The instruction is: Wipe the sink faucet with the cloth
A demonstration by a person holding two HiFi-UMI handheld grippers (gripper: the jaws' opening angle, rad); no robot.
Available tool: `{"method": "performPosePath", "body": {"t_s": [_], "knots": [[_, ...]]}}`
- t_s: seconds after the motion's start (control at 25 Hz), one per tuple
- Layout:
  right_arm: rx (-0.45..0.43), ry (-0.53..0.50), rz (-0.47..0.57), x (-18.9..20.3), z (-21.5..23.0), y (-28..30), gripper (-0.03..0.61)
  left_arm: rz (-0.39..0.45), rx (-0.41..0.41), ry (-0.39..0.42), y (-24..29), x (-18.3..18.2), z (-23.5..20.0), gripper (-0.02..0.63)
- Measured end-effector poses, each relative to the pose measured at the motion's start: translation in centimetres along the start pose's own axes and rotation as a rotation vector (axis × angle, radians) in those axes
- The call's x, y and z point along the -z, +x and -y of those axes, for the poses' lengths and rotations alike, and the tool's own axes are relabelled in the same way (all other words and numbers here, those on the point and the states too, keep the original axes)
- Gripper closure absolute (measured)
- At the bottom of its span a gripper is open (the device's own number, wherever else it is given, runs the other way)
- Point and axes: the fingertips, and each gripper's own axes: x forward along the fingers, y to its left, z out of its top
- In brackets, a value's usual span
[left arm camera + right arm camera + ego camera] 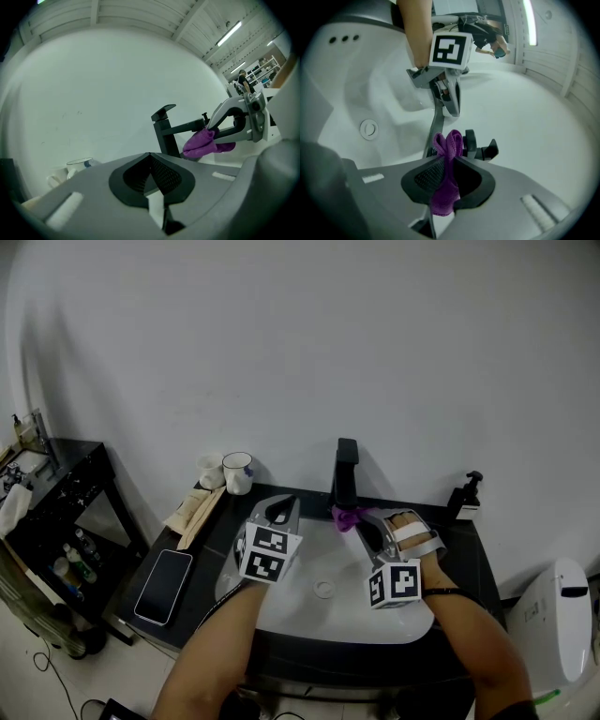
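Observation:
The black faucet stands at the back of the white sink. My right gripper is shut on a purple cloth, and the cloth's bunched end rests against the faucet's base below the spout. In the right gripper view the cloth hangs between the pads, with the faucet just beyond it. My left gripper hovers over the basin's left side, shut with nothing in it. From the left gripper view, the faucet, the cloth and the right gripper lie ahead to the right.
A mug and a wooden tray sit on the dark counter at the left, with a phone nearer. A soap dispenser stands at the right. A black side table and a white bin flank the counter. The drain is mid-basin.

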Motion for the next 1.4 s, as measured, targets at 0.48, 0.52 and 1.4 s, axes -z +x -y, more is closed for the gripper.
{"method": "performPosePath", "body": {"t_s": [0.48, 0.52, 1.4], "knots": [[0.027, 0.173, -0.027, 1.5, 0.4, 6.3, 0.517, 0.022, 0.036, -0.038, 0.6, -0.3, 0.9, 0.597], [0.018, 0.180, -0.032, 1.6, 0.2, 6.7, 0.517, 0.021, 0.037, -0.044, 0.6, -0.3, 0.9, 0.597], [-0.156, 0.067, -0.039, -0.3, -4.3, 5.2, 0.515, 0.007, 0.022, -0.009, 0.6, 0.0, 0.4, 0.597]]}}
